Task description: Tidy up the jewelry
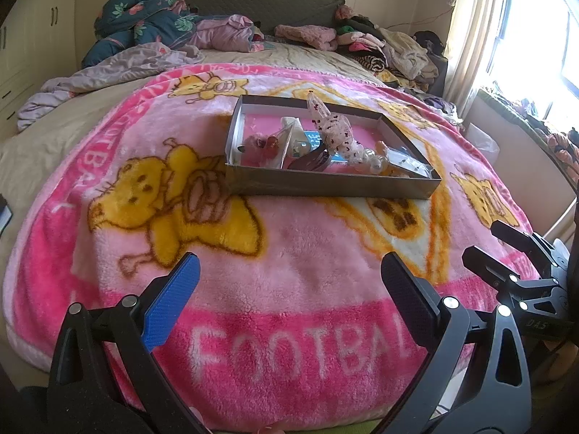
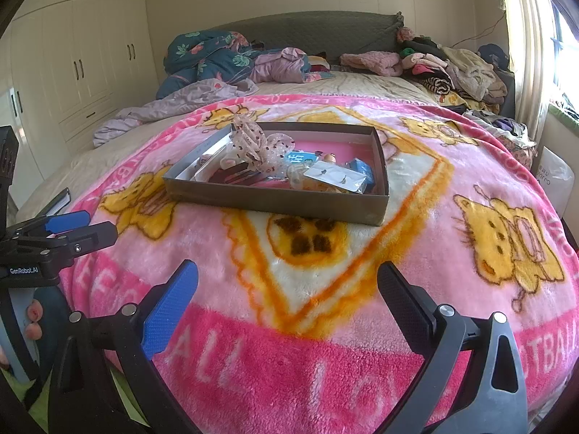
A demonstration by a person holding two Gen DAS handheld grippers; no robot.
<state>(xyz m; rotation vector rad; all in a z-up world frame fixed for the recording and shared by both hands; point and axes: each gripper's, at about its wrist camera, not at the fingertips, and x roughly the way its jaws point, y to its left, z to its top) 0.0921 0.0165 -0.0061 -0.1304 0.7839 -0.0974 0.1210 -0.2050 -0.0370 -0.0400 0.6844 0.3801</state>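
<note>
Resting on a pink fleece blanket with yellow cartoon cats (image 1: pixel 289 253), a shallow grey cardboard tray (image 1: pixel 325 182) holds a spotted lace bow (image 1: pixel 334 130), pearl beads (image 1: pixel 372 157) and a carded earring packet (image 2: pixel 338 177); left gripper (image 1: pixel 289 300) and right gripper (image 2: pixel 287 298) hover near it, jaws released and empty

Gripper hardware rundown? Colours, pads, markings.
Both alike: black plastic frames with silver pivot pins. Left gripper and right gripper each have one blue textured pad and one black textured pad. White "GenRobot.AI" lettering on the left gripper; no cables visible.
</note>
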